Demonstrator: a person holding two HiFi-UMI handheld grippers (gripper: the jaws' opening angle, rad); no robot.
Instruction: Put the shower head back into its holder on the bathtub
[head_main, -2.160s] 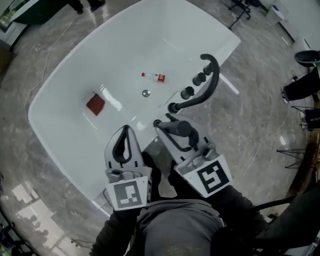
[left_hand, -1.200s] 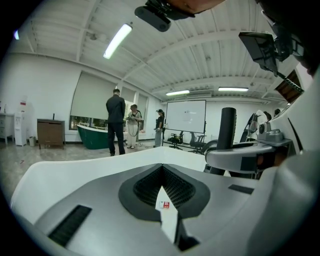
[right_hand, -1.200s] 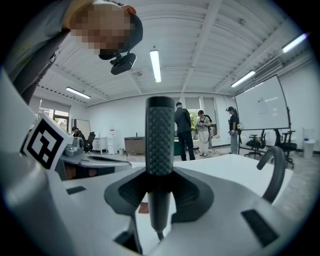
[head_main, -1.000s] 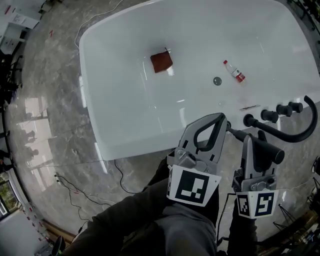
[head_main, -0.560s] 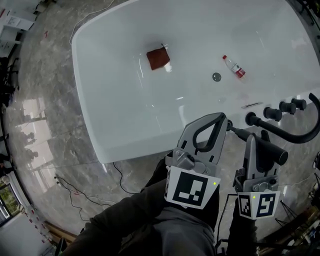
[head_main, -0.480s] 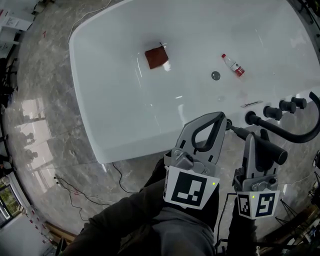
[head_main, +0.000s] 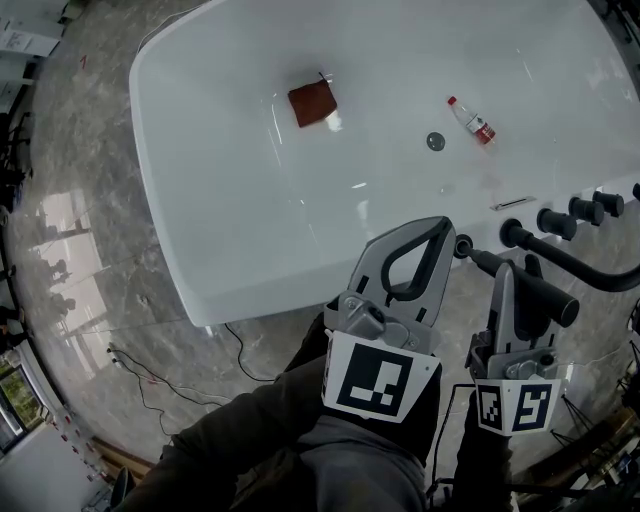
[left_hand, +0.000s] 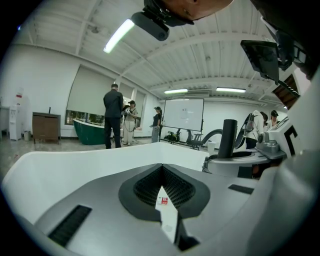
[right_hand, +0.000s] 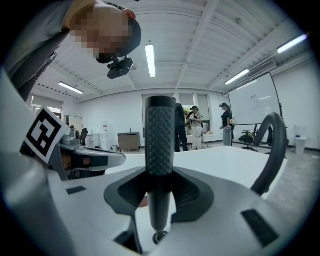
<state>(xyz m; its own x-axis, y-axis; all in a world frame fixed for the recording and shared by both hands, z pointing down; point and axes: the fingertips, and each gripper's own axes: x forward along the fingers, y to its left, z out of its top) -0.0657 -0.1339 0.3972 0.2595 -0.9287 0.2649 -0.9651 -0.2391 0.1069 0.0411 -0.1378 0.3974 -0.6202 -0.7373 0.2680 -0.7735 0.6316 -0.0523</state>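
Shower head (head_main: 545, 300) sits clamped in the fingers of the right gripper (head_main: 505, 285), just beside the holder (head_main: 463, 246) on the bathtub (head_main: 200, 250) rim. The insertion step looks close: its lower end needs lining up, then lowering in. The left gripper (head_main: 436, 235), fingers together and empty, crowds the holder. The knobs (head_main: 556, 222) and spout (head_main: 600, 278) stand close by.

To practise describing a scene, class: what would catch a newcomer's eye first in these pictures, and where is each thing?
The big white bathtub fills the head view, with a reddish-brown square and a small red-labelled bottle lying inside it. Nearest the camera, the right gripper is shut on the dark shower head, beside the black curved tap on the tub's rim at that view's right edge.
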